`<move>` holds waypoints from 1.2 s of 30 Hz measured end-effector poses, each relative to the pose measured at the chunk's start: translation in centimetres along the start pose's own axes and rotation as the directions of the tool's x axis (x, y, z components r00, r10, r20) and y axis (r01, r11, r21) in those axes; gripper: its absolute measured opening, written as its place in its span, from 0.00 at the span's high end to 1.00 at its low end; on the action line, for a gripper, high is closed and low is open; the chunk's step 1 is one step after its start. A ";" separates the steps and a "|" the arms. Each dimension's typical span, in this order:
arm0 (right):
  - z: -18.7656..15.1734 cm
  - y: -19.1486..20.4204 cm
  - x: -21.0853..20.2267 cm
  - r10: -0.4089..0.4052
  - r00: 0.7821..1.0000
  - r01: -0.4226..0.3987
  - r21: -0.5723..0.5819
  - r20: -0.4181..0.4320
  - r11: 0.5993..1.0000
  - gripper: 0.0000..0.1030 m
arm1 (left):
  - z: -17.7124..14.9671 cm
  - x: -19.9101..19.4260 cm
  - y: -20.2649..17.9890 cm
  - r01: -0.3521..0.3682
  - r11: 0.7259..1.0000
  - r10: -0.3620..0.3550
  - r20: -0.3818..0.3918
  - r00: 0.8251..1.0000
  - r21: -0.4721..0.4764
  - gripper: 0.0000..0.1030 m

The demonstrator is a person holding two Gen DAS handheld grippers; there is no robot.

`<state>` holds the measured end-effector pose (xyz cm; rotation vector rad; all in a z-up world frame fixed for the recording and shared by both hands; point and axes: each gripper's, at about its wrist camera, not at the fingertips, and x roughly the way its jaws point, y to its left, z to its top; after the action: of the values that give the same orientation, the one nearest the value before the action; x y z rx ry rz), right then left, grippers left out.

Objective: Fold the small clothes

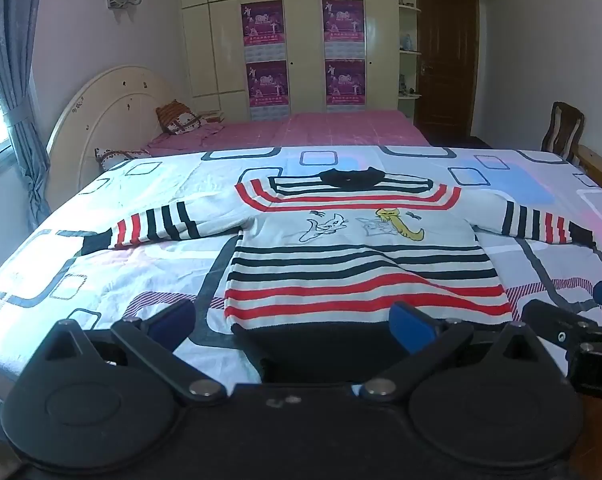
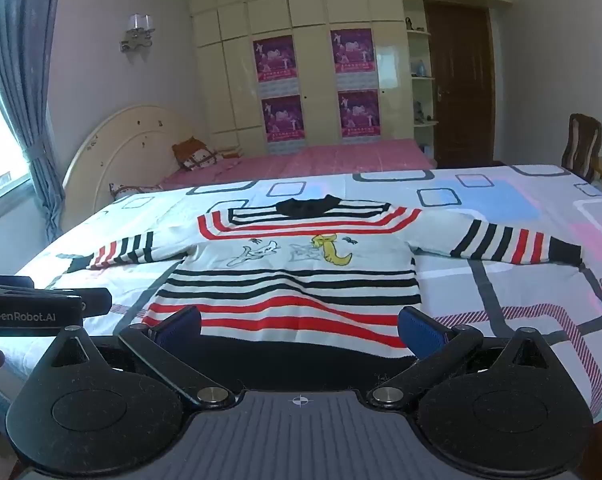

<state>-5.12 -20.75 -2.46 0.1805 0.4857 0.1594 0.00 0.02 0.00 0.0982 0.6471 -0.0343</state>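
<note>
A small white sweater (image 1: 361,268) with red and dark stripes, cartoon figures on the chest and a dark collar lies flat on the patterned bedsheet (image 1: 141,264), both sleeves spread out to the sides. Its dark hem faces me at the near edge of the bed. My left gripper (image 1: 293,320) hovers open just before the hem, with nothing between its blue pads. My right gripper (image 2: 301,324) is open too, over the hem of the same sweater (image 2: 289,292). Each gripper shows in the other's view: the right gripper (image 1: 581,332) at the right edge, the left gripper (image 2: 41,304) at the left.
The bedsheet (image 2: 501,292) stretches wide around the sweater. Behind stand a pink bed (image 1: 341,128) with pillows (image 1: 179,118), a cream headboard (image 1: 113,108), wardrobes (image 1: 301,40), a brown door (image 1: 445,60) and a chair (image 1: 563,126). Blue curtains (image 1: 17,80) hang left.
</note>
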 end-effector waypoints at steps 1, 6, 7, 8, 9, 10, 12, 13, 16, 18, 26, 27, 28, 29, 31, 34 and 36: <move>0.0 0.0 0.0 0.000 1.000 0.000 0.001 -0.001 1.000 0.00 | 0.0 0.0 0.0 0.001 1.000 -0.001 -0.001 1.000 0.001 0.00; 0.0 0.1 0.0 -0.002 1.000 0.002 0.001 -0.001 1.000 0.00 | -0.2 0.0 -0.1 -0.001 1.000 0.001 0.000 1.000 -0.001 0.00; 0.0 0.1 -0.1 -0.003 1.000 0.003 0.002 0.000 1.000 0.00 | -0.1 0.0 -0.1 -0.002 1.000 0.002 -0.001 1.000 0.000 0.00; 0.0 0.1 -0.1 -0.004 1.000 0.004 0.002 -0.001 1.000 0.00 | -0.1 0.0 -0.1 -0.001 1.000 0.001 -0.002 1.000 0.001 0.00; 0.0 0.1 -0.1 -0.006 1.000 0.006 0.002 -0.001 1.000 0.00 | -0.1 0.0 -0.4 0.000 1.000 0.000 -0.003 1.000 0.002 0.00; -0.1 0.1 -0.1 -0.009 1.000 0.009 0.004 -0.002 1.000 0.00 | -0.1 0.0 -0.5 0.000 1.000 0.000 -0.003 1.000 0.002 0.00; 0.0 0.0 -0.1 -0.013 1.000 0.013 0.007 -0.001 1.000 0.00 | -0.1 0.2 -0.2 0.001 1.000 -0.001 -0.002 1.000 0.003 0.00; 0.0 0.0 -0.1 -0.015 1.000 0.015 0.009 0.000 1.000 0.00 | -0.1 0.2 -0.2 0.002 1.000 -0.002 -0.001 1.000 0.003 0.00; 0.0 -0.1 -0.1 -0.018 1.000 0.018 0.013 0.001 1.000 0.00 | -0.1 0.2 -0.3 -0.001 1.000 0.001 0.000 1.000 0.005 0.00; 0.0 -0.1 -0.1 -0.019 1.000 0.019 0.012 0.002 1.000 0.00 | -0.1 0.3 -0.3 0.000 1.000 0.000 -0.002 1.000 0.004 0.00; 0.0 -0.1 0.0 -0.017 1.000 0.016 0.011 0.005 1.000 0.00 | -0.1 0.0 -0.1 0.005 1.000 -0.005 -0.005 1.000 0.003 0.00; 0.0 -0.1 0.0 -0.016 1.000 0.016 0.012 0.006 1.000 0.00 | -0.1 0.0 -0.1 0.004 1.000 -0.004 -0.005 1.000 0.002 0.00; 0.0 -0.1 0.0 -0.016 1.000 0.016 0.012 0.006 1.000 0.00 | -0.1 0.0 -0.1 0.003 1.000 -0.003 -0.005 1.000 0.004 0.00; 0.0 -0.2 0.0 -0.016 1.000 0.016 0.012 0.005 1.000 0.00 | -0.1 0.0 -0.1 0.004 1.000 -0.003 -0.006 1.000 0.005 0.00; 0.0 -0.2 0.0 -0.016 1.000 0.016 0.011 0.006 1.000 0.00 | -0.1 0.0 -0.1 0.003 1.000 -0.003 -0.006 1.000 0.005 0.00; 0.0 -0.2 0.0 -0.015 1.000 0.015 0.012 0.006 1.000 0.00 | -0.1 0.0 -0.1 0.003 1.000 -0.003 -0.008 1.000 0.006 0.00; 0.1 -0.2 0.1 -0.016 1.000 0.016 0.012 0.005 1.000 0.00 | -0.1 0.1 -0.1 0.005 1.000 -0.005 -0.009 1.000 0.005 0.00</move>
<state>-5.01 -20.90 -2.48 0.1889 0.4834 0.1402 -0.02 -0.03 -0.16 0.1016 0.6564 -0.0401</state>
